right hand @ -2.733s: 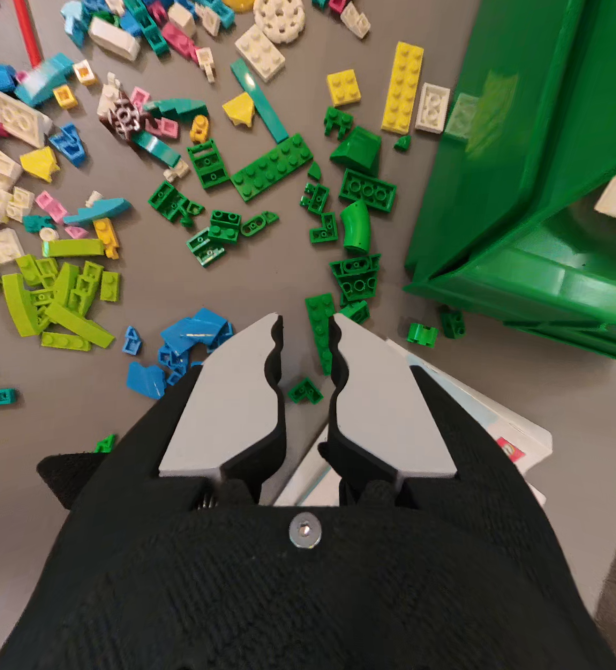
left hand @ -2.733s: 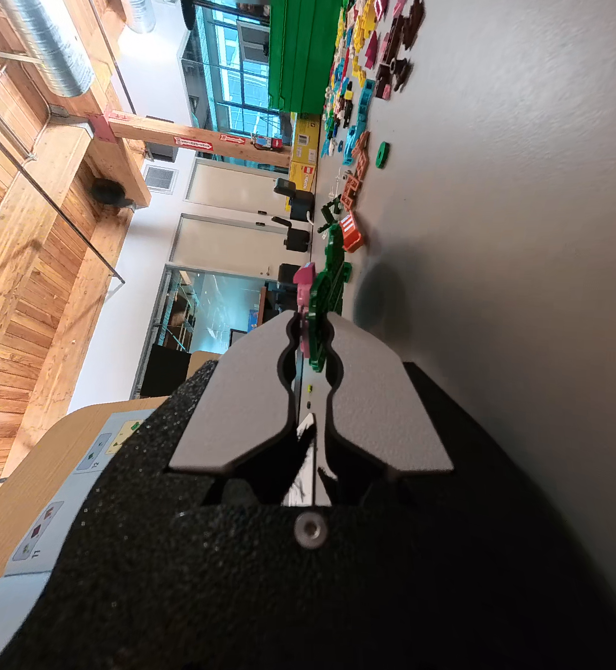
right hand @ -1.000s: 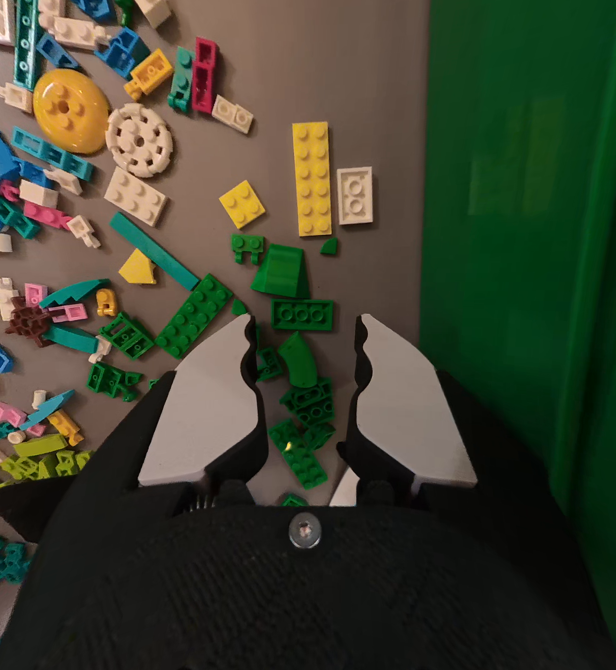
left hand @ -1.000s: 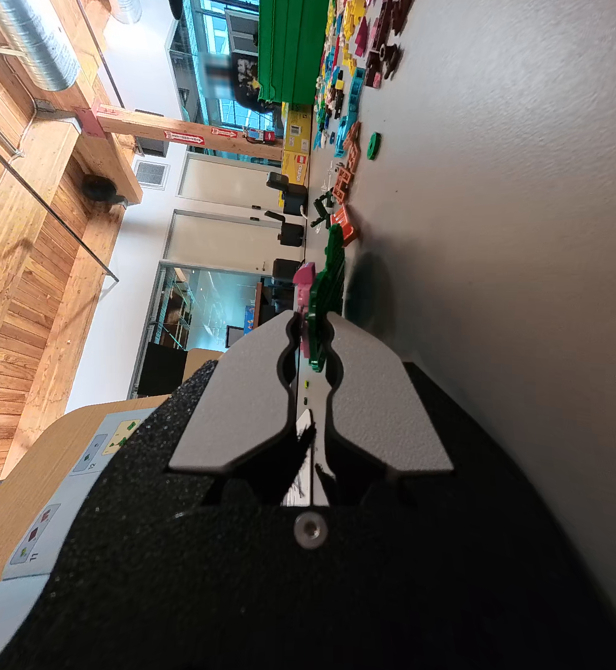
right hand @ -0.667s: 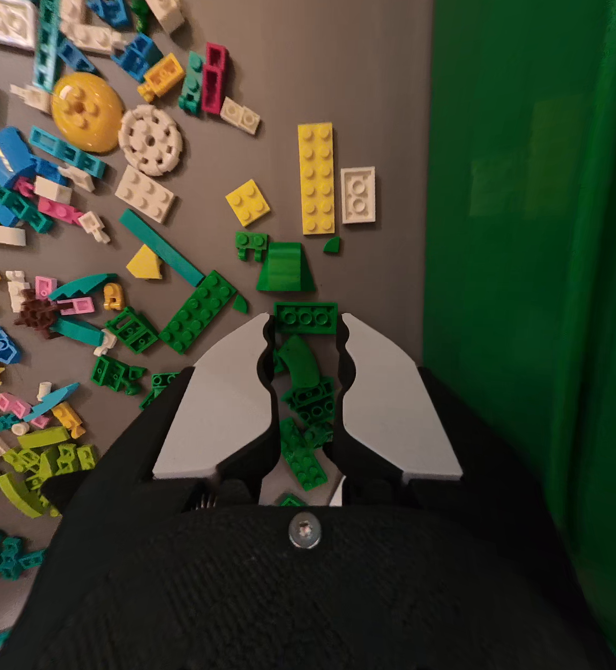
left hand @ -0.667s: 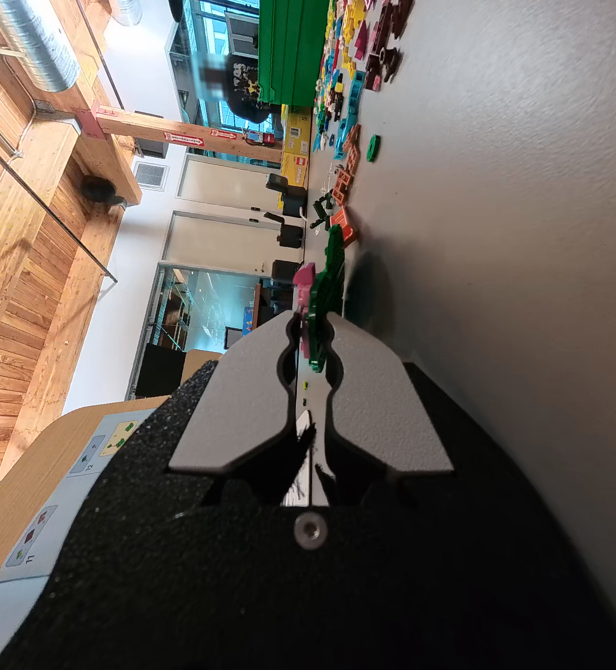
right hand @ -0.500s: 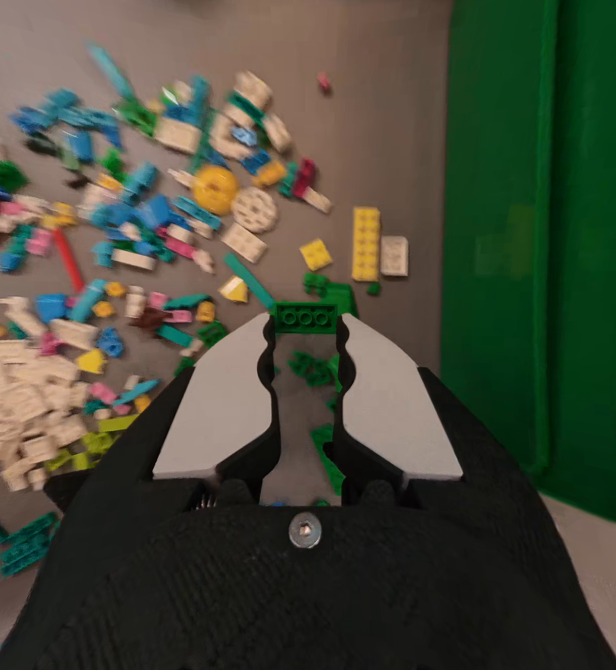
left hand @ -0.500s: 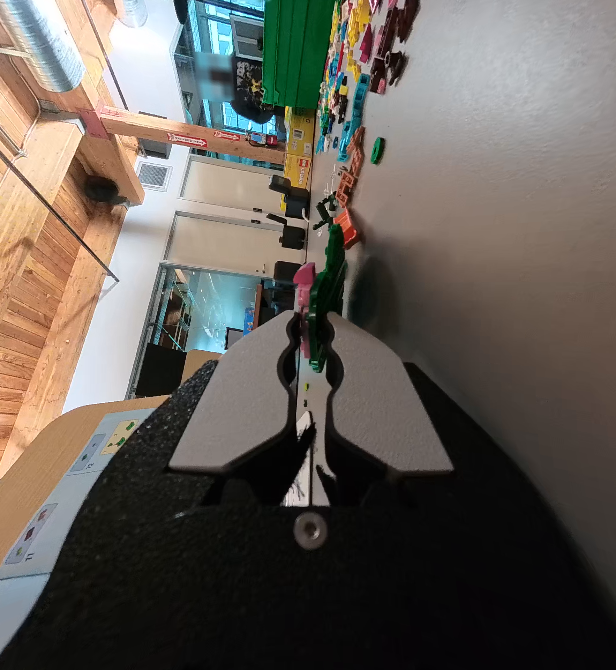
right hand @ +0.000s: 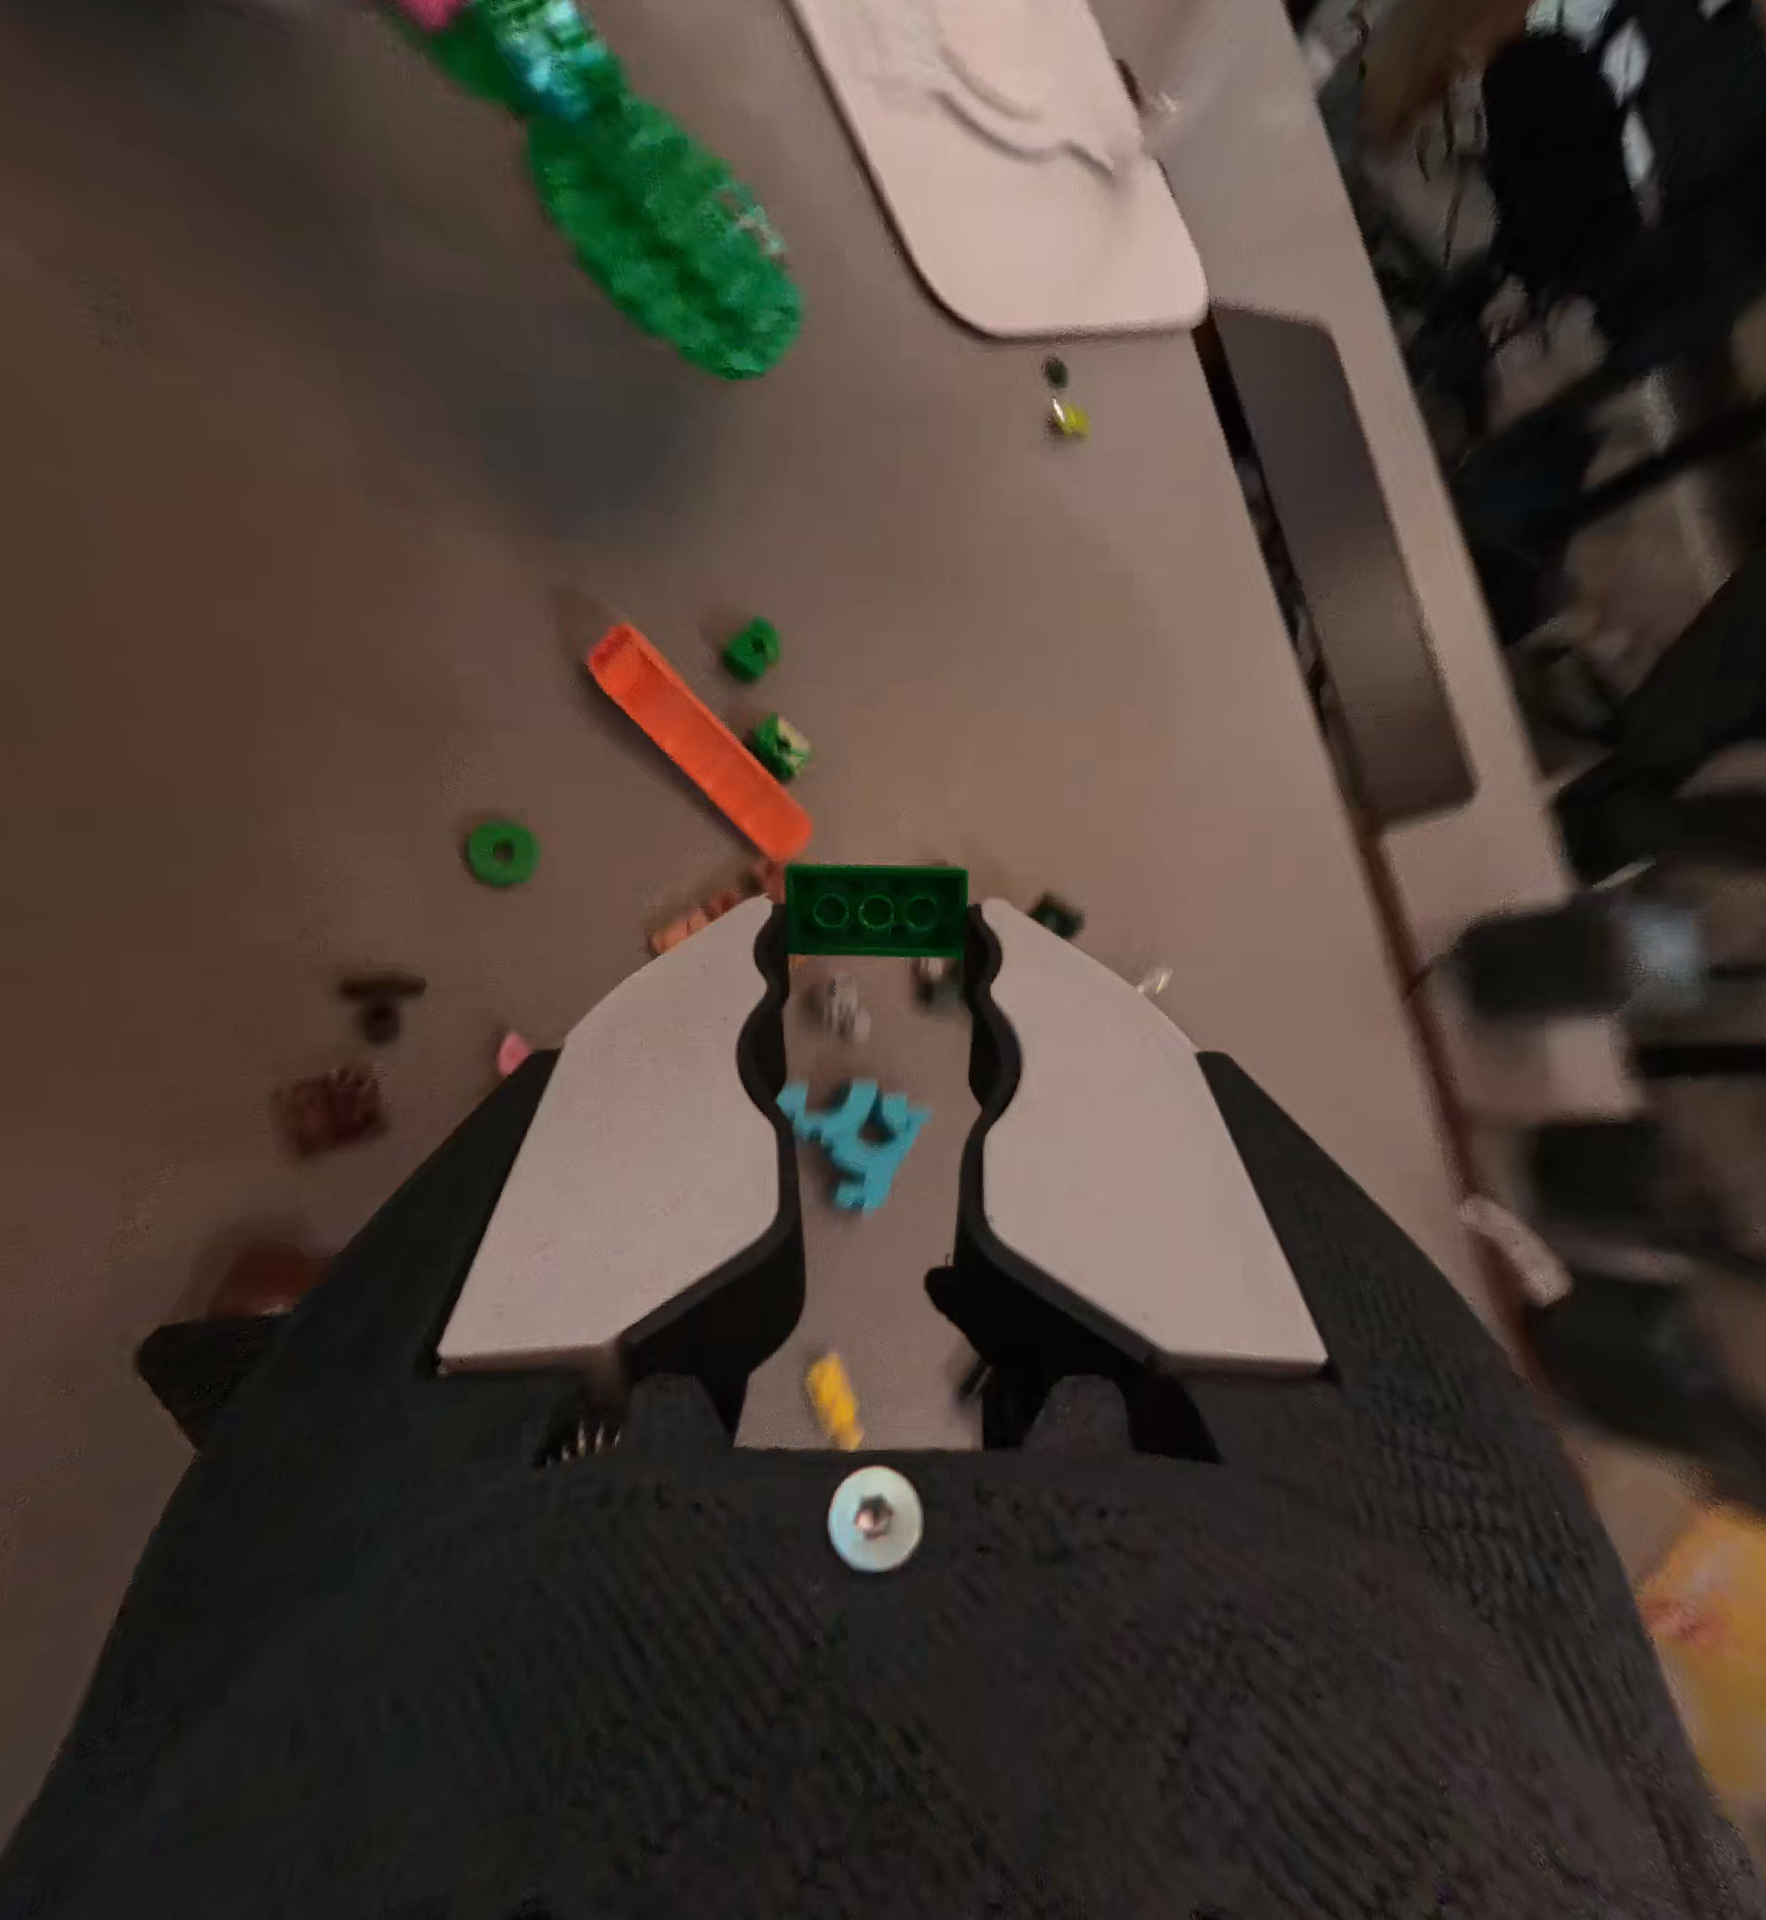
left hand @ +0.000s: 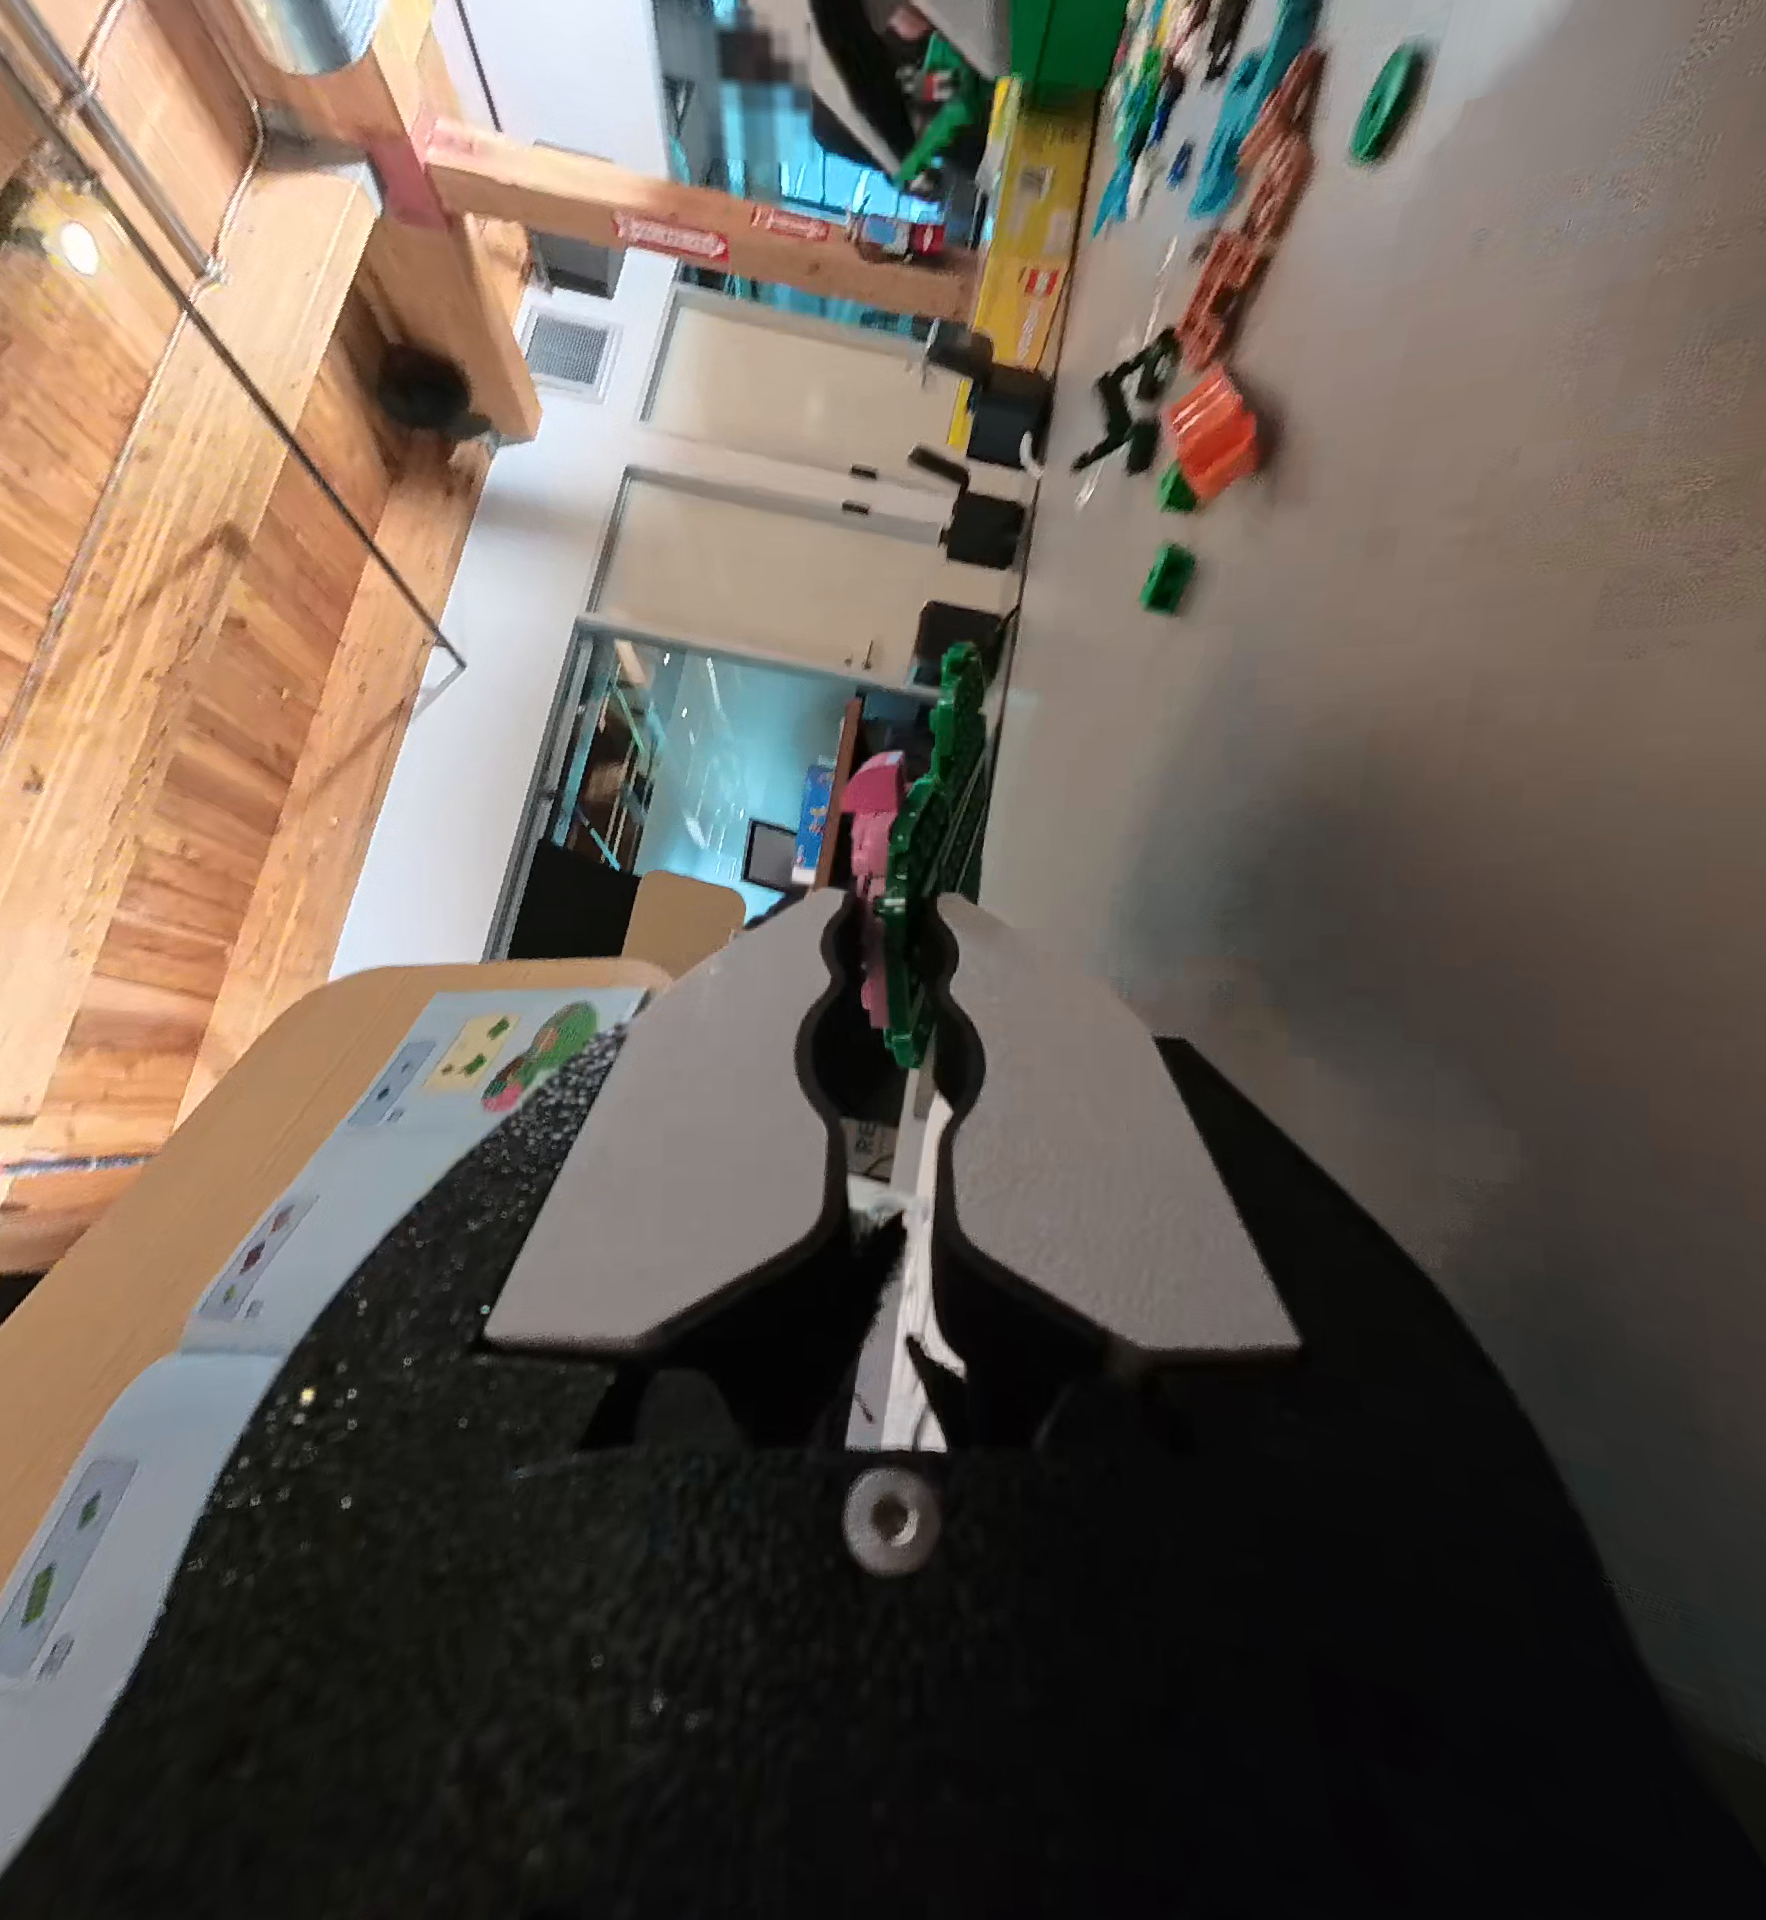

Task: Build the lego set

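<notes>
My left gripper is shut on the edge of a green studded plate with pink pieces on it, held on edge above the grey table. The same green plate shows blurred at the top of the right wrist view. My right gripper is shut on a small green brick, underside toward the camera, held above the table.
Loose pieces lie on the table: an orange bar, a green ring, small green bits, light blue pieces, brown pieces. An instruction booklet lies by my left gripper. A white sheet is beyond the plate. Left tips to right tips: about 20 cm. My right gripper is the nearer one to the orange bar: about 9 cm, against 15 cm.
My right gripper closed on the green brick, lifted it from the pile and swung away toward the green plate. My left gripper shifted a little, still holding the plate.
</notes>
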Available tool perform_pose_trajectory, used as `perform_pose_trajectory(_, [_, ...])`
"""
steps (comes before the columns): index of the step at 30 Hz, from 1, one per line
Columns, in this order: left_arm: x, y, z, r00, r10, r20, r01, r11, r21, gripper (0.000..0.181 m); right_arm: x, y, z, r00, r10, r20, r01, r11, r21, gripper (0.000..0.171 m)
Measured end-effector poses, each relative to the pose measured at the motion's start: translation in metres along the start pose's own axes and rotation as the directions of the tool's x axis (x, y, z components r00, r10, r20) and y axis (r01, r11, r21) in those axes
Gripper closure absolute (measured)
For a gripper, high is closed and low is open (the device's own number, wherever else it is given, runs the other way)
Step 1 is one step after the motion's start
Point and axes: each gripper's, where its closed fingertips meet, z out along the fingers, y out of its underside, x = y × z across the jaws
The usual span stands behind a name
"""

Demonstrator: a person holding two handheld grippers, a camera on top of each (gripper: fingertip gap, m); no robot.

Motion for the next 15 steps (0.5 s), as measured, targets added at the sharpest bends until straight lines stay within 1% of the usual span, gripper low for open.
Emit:
perform_pose_trajectory(1, [-0.003, 0.006, -0.001, 1.0, 0.0, 0.01, 0.0, 1.0, -0.016, 0.171, -0.005, -0.014, 0.012, 0.991, -0.13, -0.027, 0.13, 0.991, -0.024, 0.141])
perform_pose_trajectory(2, [-0.005, 0.011, -0.003, 1.0, 0.006, 0.016, -0.005, 1.0, -0.029, 0.171, -0.012, -0.026, 0.023, 0.961, -0.272, -0.044, 0.27, 0.961, -0.051, 0.14])
perform_pose_trajectory(3, [-0.006, 0.016, -0.004, 1.0, 0.017, 0.021, -0.016, 0.999, -0.042, 0.171, -0.018, -0.036, 0.034, 0.906, -0.419, -0.054, 0.414, 0.906, -0.086, 0.14])
perform_pose_trajectory(4, [-0.007, 0.019, -0.005, 0.999, 0.028, 0.023, -0.027, 0.998, -0.052, 0.171, -0.023, -0.044, 0.043, 0.825, -0.561, -0.065, 0.551, 0.824, -0.13, 0.14])
perform_pose_trajectory(5, [-0.008, 0.022, -0.006, 0.999, 0.037, 0.026, -0.035, 0.998, -0.061, 0.171, -0.029, -0.05, 0.052, 0.724, -0.688, -0.05, 0.672, 0.719, -0.175, 0.14])
perform_pose_trajectory(6, [-0.009, 0.025, -0.006, 0.999, 0.039, 0.03, -0.037, 0.997, -0.071, 0.171, -0.037, -0.054, 0.06, 0.618, -0.786, -0.003, 0.769, 0.605, -0.207, 0.14])
perform_pose_trajectory(7, [-0.01, 0.028, -0.006, 0.999, 0.035, 0.036, -0.032, 0.996, -0.081, 0.171, -0.046, -0.055, 0.066, 0.523, -0.85, 0.057, 0.836, 0.5, -0.226, 0.14])
perform_pose_trajectory(9, [-0.013, 0.035, -0.006, 0.999, 0.02, 0.048, -0.015, 0.994, -0.108, 0.171, -0.064, -0.048, 0.075, 0.377, -0.899, 0.225, 0.914, 0.322, -0.246, 0.14])
perform_pose_trajectory(11, [-0.016, 0.042, -0.006, 0.998, 0.014, 0.061, -0.006, 0.991, -0.13, 0.171, -0.071, -0.042, 0.077, 0.24, -0.903, 0.356, 0.951, 0.145, -0.272, 0.14])
perform_pose_trajectory(12, [-0.017, 0.044, -0.006, 0.998, 0.011, 0.066, -0.002, 0.991, -0.137, 0.171, -0.075, -0.039, 0.077, 0.19, -0.89, 0.416, 0.96, 0.079, -0.269, 0.14])
perform_pose_trajectory(15, [-0.019, 0.048, -0.006, 0.998, 0.006, 0.07, 0.004, 0.989, -0.149, 0.171, -0.084, -0.036, 0.074, 0.113, -0.838, 0.534, 0.964, -0.038, -0.264, 0.14])
